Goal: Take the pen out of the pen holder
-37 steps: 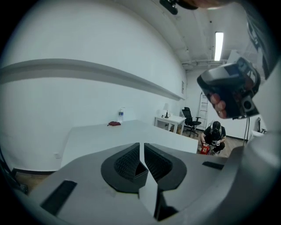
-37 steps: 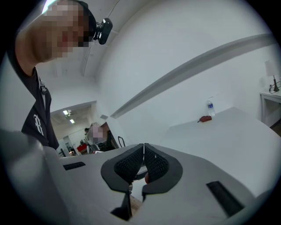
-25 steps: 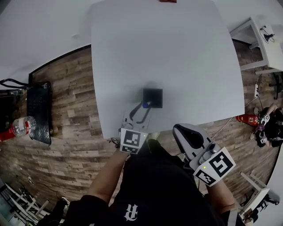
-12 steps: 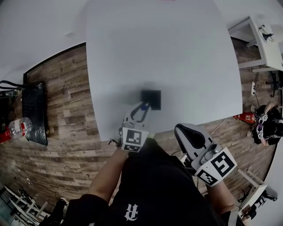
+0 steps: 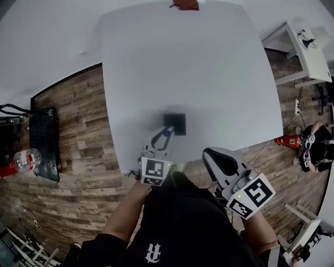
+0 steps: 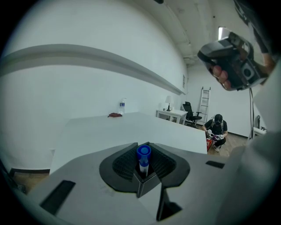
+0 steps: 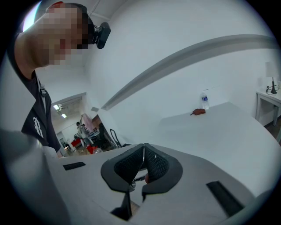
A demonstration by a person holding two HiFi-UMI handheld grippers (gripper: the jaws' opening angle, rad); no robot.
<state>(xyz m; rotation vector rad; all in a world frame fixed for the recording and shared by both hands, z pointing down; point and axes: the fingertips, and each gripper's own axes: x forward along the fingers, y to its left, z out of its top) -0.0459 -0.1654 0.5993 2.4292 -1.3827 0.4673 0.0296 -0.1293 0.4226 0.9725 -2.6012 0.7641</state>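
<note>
A black square pen holder (image 5: 176, 121) stands near the front edge of the white table (image 5: 188, 62). A blue-capped pen (image 5: 166, 132) sticks up from its near left corner. My left gripper (image 5: 165, 131) reaches in from the table edge. In the left gripper view the pen (image 6: 143, 154) stands upright in the holder (image 6: 145, 184) between the two ribbed pads of the left gripper (image 6: 143, 145). The jaws are closing, with a thin gap still on each side of the pen. My right gripper (image 5: 207, 153) hangs off the table by my body; in its own view the right gripper (image 7: 143, 147) is shut on nothing.
A red cloth (image 5: 183, 4) and a water bottle (image 6: 122, 107) sit at the table's far edge. A white side desk (image 5: 305, 49) and a crouching person (image 5: 313, 146) are to the right. A black case (image 5: 44, 141) and a plastic bottle (image 5: 23, 159) lie on the wood floor at left.
The left gripper's jaws have narrowed around the blue pen while it stays at the holder. The right gripper has kept its place. The head camera has shifted slightly.
</note>
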